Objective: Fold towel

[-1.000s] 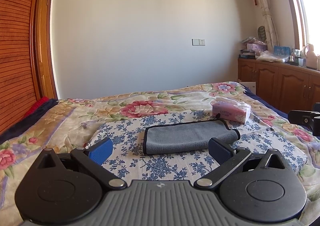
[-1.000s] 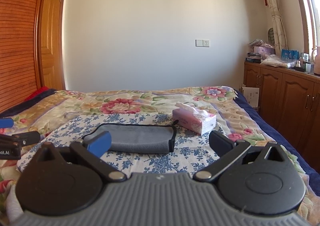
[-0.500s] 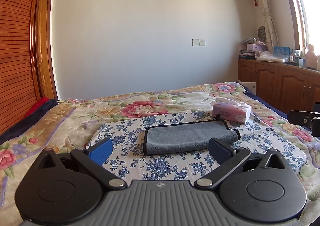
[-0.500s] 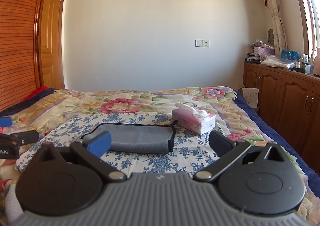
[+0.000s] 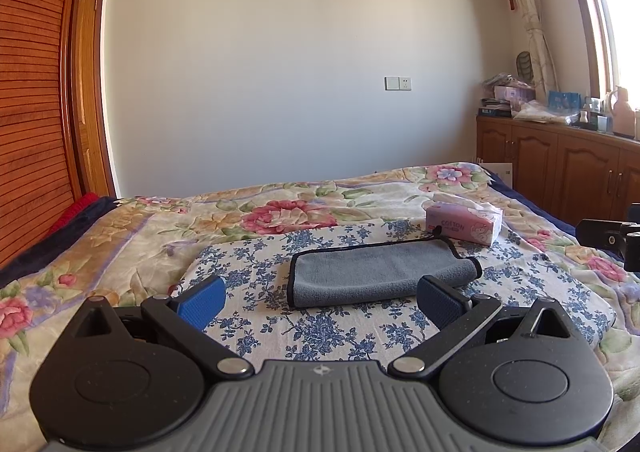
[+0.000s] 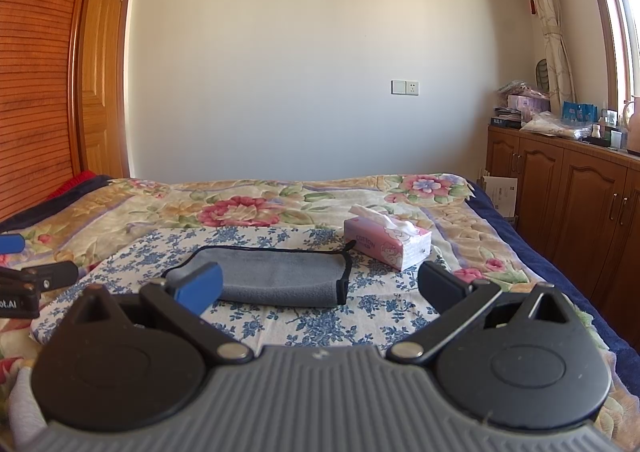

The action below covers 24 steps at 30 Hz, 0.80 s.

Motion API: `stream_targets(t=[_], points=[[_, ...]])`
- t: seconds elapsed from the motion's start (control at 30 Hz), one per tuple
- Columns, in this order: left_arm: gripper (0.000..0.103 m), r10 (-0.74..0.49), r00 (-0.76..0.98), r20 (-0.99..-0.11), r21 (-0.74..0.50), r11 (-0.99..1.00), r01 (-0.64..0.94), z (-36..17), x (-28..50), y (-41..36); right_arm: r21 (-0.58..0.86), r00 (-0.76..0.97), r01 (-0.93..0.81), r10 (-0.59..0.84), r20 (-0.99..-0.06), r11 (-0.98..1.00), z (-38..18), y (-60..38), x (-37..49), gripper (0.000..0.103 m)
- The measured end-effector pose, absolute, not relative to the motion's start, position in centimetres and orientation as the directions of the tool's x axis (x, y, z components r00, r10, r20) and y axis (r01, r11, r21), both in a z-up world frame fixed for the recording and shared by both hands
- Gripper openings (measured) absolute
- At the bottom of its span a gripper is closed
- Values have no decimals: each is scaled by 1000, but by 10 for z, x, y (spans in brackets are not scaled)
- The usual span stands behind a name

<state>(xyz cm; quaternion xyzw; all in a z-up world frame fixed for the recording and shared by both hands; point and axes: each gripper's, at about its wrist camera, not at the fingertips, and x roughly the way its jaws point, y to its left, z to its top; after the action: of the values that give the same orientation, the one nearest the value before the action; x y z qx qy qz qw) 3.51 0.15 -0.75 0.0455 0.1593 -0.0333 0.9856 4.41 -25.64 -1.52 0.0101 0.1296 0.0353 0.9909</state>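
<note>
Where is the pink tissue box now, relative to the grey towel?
In both views the pink tissue box sits on the bed, just beyond the far right corner of the grey towel, toward the cabinets.

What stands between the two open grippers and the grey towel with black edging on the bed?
Nothing visible does. Only bare blue-flowered cloth lies between the left gripper and the grey towel with black edging, and likewise before the right gripper. The pink tissue box stands beyond the towel's right end, off both paths.

Left gripper (image 5: 320,302) level, jaws spread wide, holding nothing. Right gripper (image 6: 320,286) level beside it, jaws spread wide, holding nothing. Both pointing forward, side by side.
</note>
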Motion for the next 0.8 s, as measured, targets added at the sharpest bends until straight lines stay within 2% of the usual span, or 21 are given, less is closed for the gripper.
stream_targets(t=[0.8], points=[[103,-49,946,-319,82,993,79,-8,36,4,25,964,-69,73,-255,997,-15,-256,43,103]])
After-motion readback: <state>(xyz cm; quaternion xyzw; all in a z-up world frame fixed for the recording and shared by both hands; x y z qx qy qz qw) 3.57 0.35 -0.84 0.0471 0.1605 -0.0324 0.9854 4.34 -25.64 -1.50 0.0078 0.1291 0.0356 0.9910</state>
